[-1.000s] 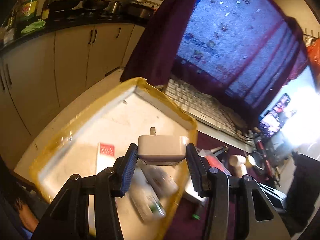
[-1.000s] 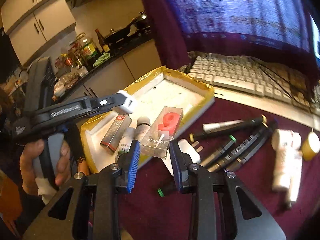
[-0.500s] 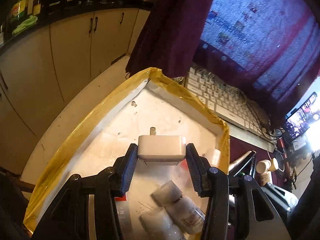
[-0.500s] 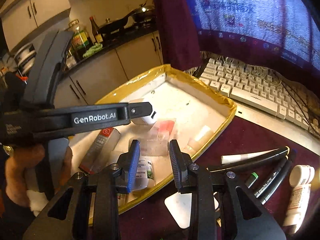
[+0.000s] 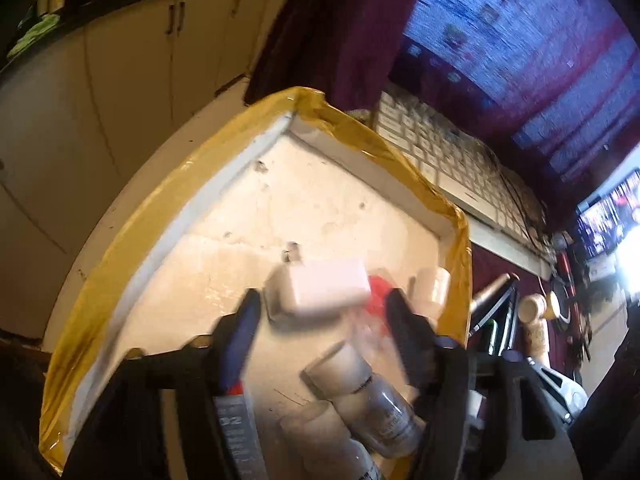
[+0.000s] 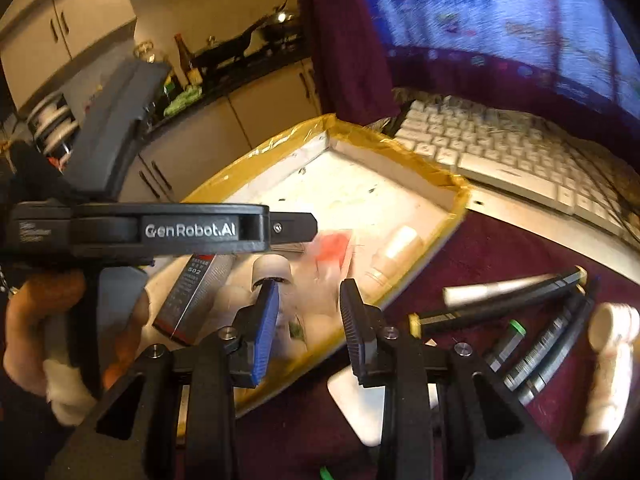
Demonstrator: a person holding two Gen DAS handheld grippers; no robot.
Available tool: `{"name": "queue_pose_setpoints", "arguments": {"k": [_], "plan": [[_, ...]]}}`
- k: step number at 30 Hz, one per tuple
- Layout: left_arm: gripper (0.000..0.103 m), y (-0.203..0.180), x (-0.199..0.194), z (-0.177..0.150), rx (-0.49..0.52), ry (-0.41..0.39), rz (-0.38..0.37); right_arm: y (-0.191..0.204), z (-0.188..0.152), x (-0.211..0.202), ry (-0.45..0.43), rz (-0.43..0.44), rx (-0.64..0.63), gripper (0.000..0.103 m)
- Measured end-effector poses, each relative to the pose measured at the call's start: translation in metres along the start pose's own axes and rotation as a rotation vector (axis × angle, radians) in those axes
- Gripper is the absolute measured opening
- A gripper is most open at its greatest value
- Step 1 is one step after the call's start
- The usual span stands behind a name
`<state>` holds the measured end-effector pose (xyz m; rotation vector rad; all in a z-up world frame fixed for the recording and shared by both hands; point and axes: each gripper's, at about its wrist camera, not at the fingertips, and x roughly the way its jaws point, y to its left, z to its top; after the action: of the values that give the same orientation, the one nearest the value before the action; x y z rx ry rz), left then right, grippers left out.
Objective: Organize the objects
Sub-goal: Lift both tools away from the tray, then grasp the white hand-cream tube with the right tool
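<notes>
- Left wrist view: your left tongs (image 5: 324, 316) are opening, and the white charger block (image 5: 326, 286) sits blurred between the pads with a gap on each side, so I'd call it let go, dropping over the tray (image 5: 132, 216).
- Same view: the tray already holds two white-capped bottles (image 5: 360, 384), a grey glue box (image 5: 238, 424), a red candle pack (image 5: 376, 300) and a small capped bottle (image 5: 430, 286) in the right corner, so a fair part looks done.
- Right wrist view: your right tongs (image 6: 308, 312) are opening too; the clear candle pack (image 6: 332, 252) lies blurred beyond the pads, in the tray, not gripped.
- Same view: still out on the maroon worktop (image 6: 480, 248) are the dark pens (image 6: 520, 292) to the right, a white tube (image 6: 612, 344) at far right, and a white flat piece (image 6: 360, 404) near the tongs.
- Watch the left tool's arm (image 6: 160, 228) across the tray's left half, and the keyboard (image 6: 500, 152) just beyond the tray.
</notes>
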<state>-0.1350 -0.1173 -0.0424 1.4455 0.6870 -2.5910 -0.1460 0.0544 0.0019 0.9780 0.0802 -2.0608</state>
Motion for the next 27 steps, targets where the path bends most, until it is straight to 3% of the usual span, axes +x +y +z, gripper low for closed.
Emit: {"name": "queue_pose_setpoints", "arguments": {"k": [2, 5, 8, 10, 12, 15, 18, 20, 27], "plan": [[0.073, -0.003, -0.006, -0.001, 0.012, -0.019, -0.004, -0.005, -0.01, -0.02, -0.026, 0.013, 0.016, 0.04], [0.073, -0.01, -0.023, -0.005, 0.02, -0.055, 0.033, -0.018, -0.025, -0.049, -0.061, 0.082, 0.055, 0.044], [0.073, -0.034, -0.074, -0.032, 0.063, -0.216, 0.109, -0.04, -0.044, -0.081, -0.105, 0.107, 0.07, 0.048], [0.084, -0.055, -0.105, -0.061, 0.091, -0.318, 0.101, -0.059, -0.056, -0.096, -0.121, 0.081, 0.103, 0.05], [0.092, -0.073, -0.117, -0.088, 0.099, -0.362, 0.054, -0.083, -0.068, -0.11, -0.12, 0.052, 0.158, 0.051], [0.092, -0.099, -0.108, -0.121, 0.103, -0.36, -0.031, -0.114, -0.081, -0.124, -0.107, -0.051, 0.208, 0.05], [0.092, -0.122, -0.081, -0.137, 0.13, -0.277, -0.106, -0.138, -0.091, -0.134, -0.111, -0.134, 0.244, 0.05], [0.092, -0.135, -0.071, -0.141, 0.164, -0.242, -0.116, -0.153, -0.094, -0.138, -0.114, -0.167, 0.269, 0.05], [0.092, -0.153, -0.063, -0.14, 0.212, -0.251, -0.097, -0.172, -0.088, -0.134, -0.107, -0.189, 0.313, 0.05]]}}
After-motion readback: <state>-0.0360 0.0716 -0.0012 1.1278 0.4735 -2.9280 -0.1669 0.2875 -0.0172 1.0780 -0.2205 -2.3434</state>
